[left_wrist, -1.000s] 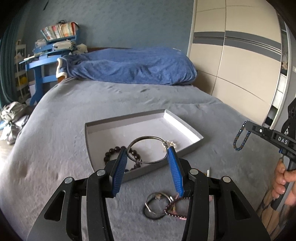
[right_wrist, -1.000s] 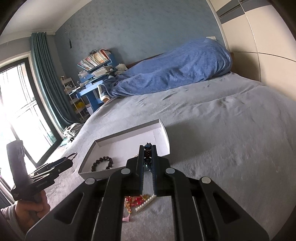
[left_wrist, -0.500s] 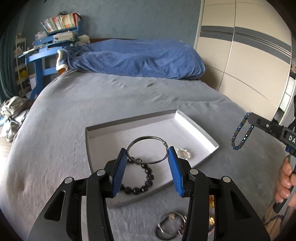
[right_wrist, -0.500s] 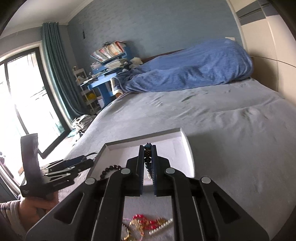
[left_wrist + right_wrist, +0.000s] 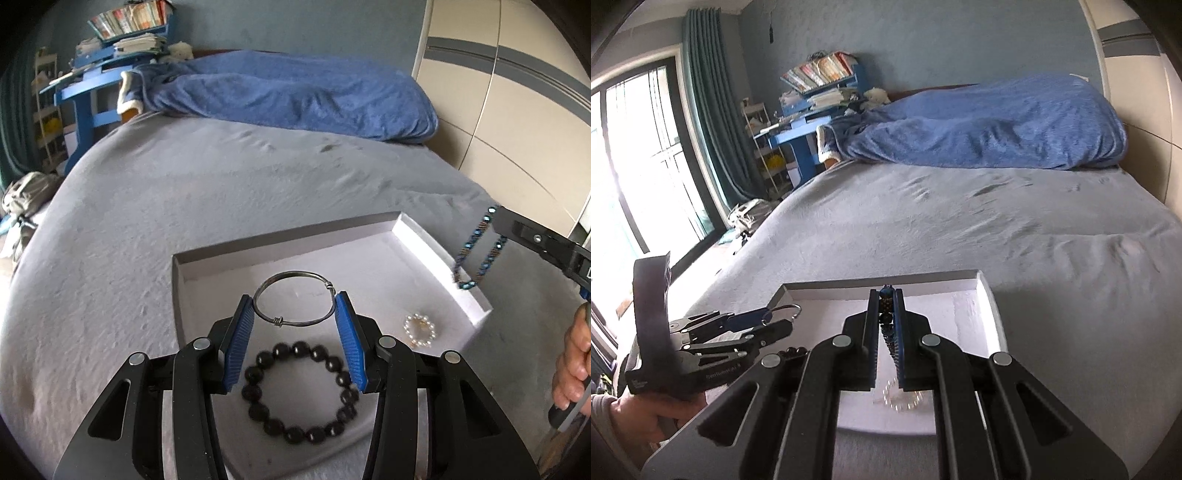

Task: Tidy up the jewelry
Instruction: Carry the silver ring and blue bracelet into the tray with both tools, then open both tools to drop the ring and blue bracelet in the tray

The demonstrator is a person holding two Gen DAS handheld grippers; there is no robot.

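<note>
— So, where do things stand?
— My left tongs (image 5: 294,323) grip the wire bangle (image 5: 293,300) over the tray (image 5: 288,236); right tongs (image 5: 886,332) pinch the blue bead bracelet (image 5: 476,251). I'd lower both before releasing.

We've got a big bed (image 5: 207,206) with a grey fleecy cover; sitting right on it are a shallow grey tray (image 5: 288,236) near us and a rumpled blue blanket (image 5: 295,92) at the headboard end.
</note>
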